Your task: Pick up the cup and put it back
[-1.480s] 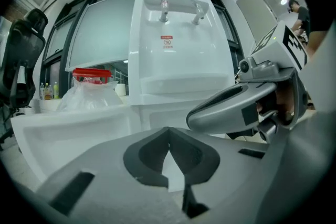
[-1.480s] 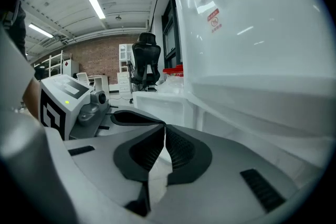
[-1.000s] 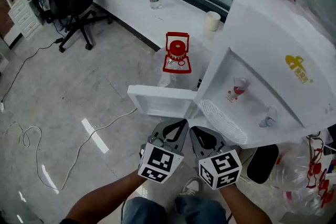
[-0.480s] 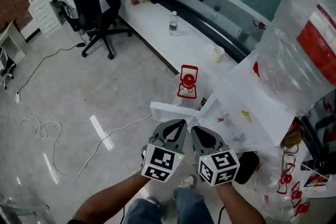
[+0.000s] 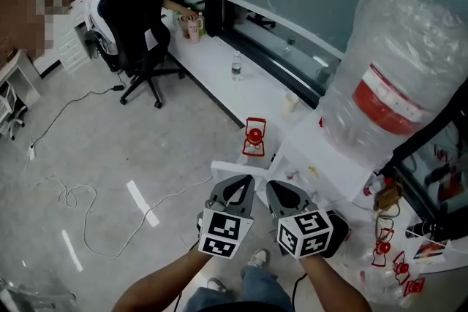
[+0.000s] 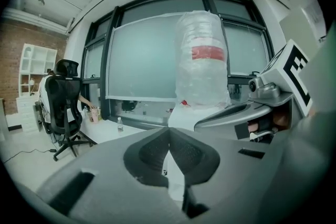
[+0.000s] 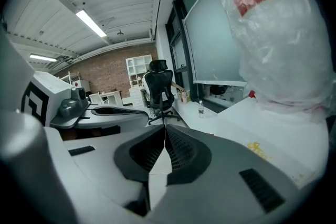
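A pale paper cup (image 5: 291,103) stands on the white window ledge (image 5: 219,55), far ahead of both grippers. In the head view my left gripper (image 5: 245,185) and right gripper (image 5: 273,188) hang side by side near the bottom, well short of the cup, in front of the white water dispenser (image 5: 322,161). Both are shut with nothing between the jaws. The left gripper view shows its jaws (image 6: 168,136) pressed together, and so does the right gripper view (image 7: 165,136). Neither gripper view shows the cup.
A big water jug (image 5: 391,77) wrapped in plastic tops the dispenser. A red-capped bottle (image 5: 254,137) stands on the floor beside it. A small water bottle (image 5: 236,66) is on the ledge. A person sits in a black office chair (image 5: 135,18). Cables (image 5: 73,193) lie on the floor.
Both grippers have risen together, still shut and side by side. The view has lifted with them, so the dispenser and cup look smaller and the whole jug shows.
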The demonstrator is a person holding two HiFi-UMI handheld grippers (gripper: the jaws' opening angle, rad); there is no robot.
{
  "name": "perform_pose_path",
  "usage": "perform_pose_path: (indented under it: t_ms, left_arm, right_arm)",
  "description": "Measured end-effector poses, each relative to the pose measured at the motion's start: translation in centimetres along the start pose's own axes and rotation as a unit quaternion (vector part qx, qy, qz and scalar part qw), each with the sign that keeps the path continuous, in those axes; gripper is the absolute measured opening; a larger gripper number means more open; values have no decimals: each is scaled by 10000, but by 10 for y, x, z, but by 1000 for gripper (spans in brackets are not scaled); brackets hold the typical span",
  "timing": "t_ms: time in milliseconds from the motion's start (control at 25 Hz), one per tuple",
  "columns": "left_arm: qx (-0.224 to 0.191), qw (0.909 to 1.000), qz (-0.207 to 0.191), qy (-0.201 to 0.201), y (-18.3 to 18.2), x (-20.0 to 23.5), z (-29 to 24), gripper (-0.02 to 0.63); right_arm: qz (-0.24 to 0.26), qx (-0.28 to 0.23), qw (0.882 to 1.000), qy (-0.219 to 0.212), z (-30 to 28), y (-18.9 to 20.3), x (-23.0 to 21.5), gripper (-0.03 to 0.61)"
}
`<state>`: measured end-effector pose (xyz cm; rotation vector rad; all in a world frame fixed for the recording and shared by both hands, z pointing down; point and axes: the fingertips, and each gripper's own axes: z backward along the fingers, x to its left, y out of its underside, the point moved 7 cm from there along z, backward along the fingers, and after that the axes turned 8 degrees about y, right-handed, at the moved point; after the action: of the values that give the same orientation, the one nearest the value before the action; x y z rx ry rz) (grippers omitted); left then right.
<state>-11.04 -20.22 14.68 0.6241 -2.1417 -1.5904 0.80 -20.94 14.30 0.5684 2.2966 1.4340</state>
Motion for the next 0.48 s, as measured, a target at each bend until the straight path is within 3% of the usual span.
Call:
perform_pose_path:
  t_ms: [480]
  left_arm:
    - [-77, 9998, -64, 184, -18, -38, 2, 12]
  right_arm:
    - [-24, -159, 9998, 136, 38, -14, -4, 23]
